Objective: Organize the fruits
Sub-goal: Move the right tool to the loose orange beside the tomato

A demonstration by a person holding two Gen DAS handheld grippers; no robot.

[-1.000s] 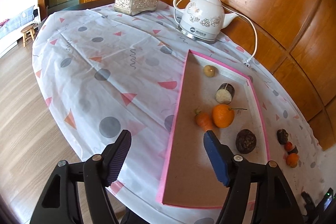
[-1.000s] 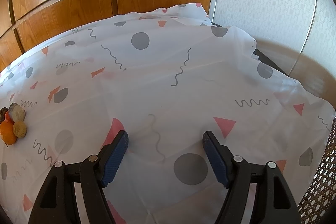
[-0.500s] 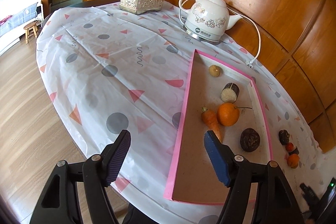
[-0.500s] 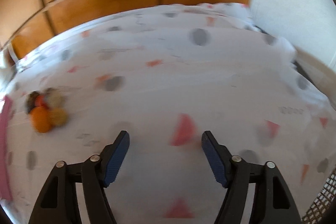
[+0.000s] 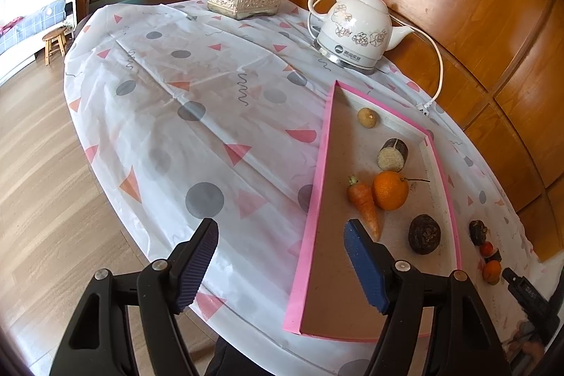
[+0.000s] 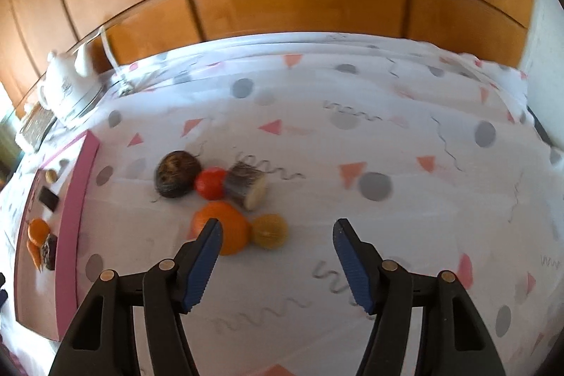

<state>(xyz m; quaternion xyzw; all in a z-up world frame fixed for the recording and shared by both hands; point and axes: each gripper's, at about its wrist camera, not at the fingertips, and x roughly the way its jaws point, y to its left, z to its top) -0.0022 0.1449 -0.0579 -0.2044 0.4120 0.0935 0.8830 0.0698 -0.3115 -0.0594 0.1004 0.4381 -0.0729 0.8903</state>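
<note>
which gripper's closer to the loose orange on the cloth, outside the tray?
Right. The right gripper hovers just over the loose orange, jaws open and empty. The left gripper sits at the pink tray's near end, the tray between it and that orange.

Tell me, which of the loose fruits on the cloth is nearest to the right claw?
The big orange. It lies right behind the left finger of the right claw; the yellow fruit sits beside it, the rest farther back.
</note>
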